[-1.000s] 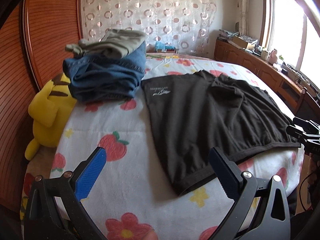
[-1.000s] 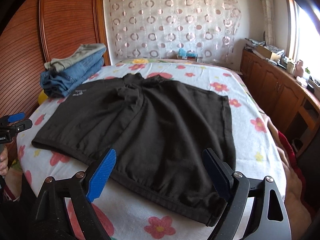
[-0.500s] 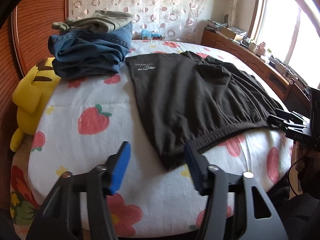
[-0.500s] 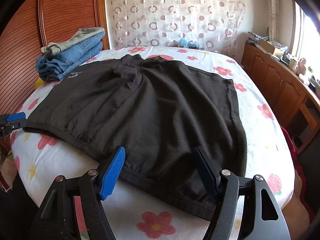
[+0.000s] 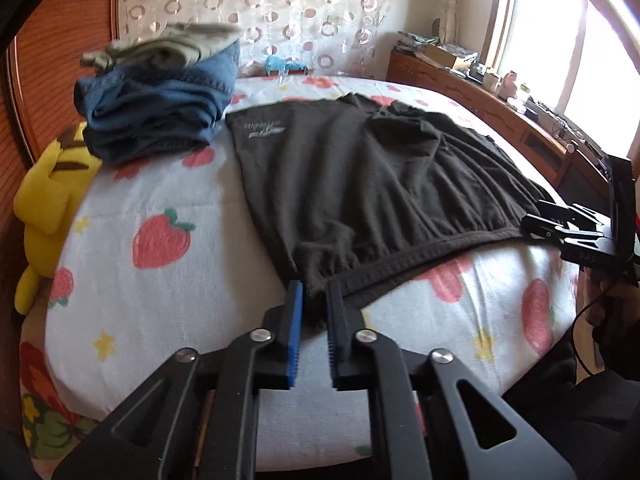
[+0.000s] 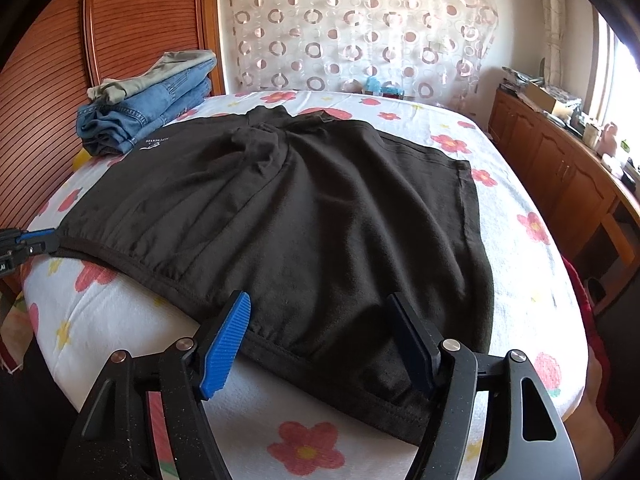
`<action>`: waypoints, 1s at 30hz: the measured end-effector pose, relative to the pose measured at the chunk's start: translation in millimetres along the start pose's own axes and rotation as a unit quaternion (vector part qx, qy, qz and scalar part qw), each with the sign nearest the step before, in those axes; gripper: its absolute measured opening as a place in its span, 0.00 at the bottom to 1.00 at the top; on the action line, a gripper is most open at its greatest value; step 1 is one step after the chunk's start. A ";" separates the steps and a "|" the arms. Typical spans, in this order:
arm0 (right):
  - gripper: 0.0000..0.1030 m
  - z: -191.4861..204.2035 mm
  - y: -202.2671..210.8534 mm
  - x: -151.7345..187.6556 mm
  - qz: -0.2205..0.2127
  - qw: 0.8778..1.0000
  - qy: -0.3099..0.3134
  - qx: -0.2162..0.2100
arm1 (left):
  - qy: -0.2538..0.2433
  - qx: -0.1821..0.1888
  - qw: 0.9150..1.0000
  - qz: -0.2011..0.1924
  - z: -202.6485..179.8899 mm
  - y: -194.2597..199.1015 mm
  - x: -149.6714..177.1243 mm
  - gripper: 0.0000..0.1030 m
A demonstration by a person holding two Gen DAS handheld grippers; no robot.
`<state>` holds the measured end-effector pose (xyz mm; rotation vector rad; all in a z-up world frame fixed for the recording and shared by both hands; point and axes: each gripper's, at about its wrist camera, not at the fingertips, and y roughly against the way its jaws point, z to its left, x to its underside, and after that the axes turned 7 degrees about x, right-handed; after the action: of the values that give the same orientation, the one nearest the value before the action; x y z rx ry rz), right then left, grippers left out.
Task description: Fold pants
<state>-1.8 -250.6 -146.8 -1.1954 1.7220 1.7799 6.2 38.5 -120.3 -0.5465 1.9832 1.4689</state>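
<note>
The black pants [image 5: 360,184] lie flat on the flowered bed cover [image 5: 168,300]. In the left wrist view they fill the middle of the frame. The waistband runs from the bottom centre toward the right edge, and the legs go away toward the upper part of the frame.

The left gripper [image 5: 314,308] sits at the bottom centre of its frame. Its jaws are nearly closed on the near corner of the waistband, so it seems to pinch the cloth there.

The right gripper [image 6: 320,328] is at the bottom centre of the right wrist view. Its jaws are wide apart and stand on both sides of the waistband edge, but they do not hold it yet.

In my judgement, the right gripper must close first. Then both corners can go forward along the legs.

The folded jeans [image 6: 140,116] rest at the upper left, beside the pants.
</note>
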 end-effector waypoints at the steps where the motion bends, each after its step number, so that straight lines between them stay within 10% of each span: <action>1: 0.70 -1.3 3.3 2.0 0.000 1.000 0.001 0.000 | 0.000 0.003 1.000 -0.006 -1.4 2.7 -1.6 0.09; 30: 0.57 -9.2 8.3 -19.9 -0.022 1.000 -0.010 0.006 | -0.090 0.085 0.988 -0.092 -74.4 13.1 -119.7 0.07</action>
<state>5.8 -255.3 -125.1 -1.1964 1.6797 1.7480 68.8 -31.6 -14.5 -0.4905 1.8414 1.1811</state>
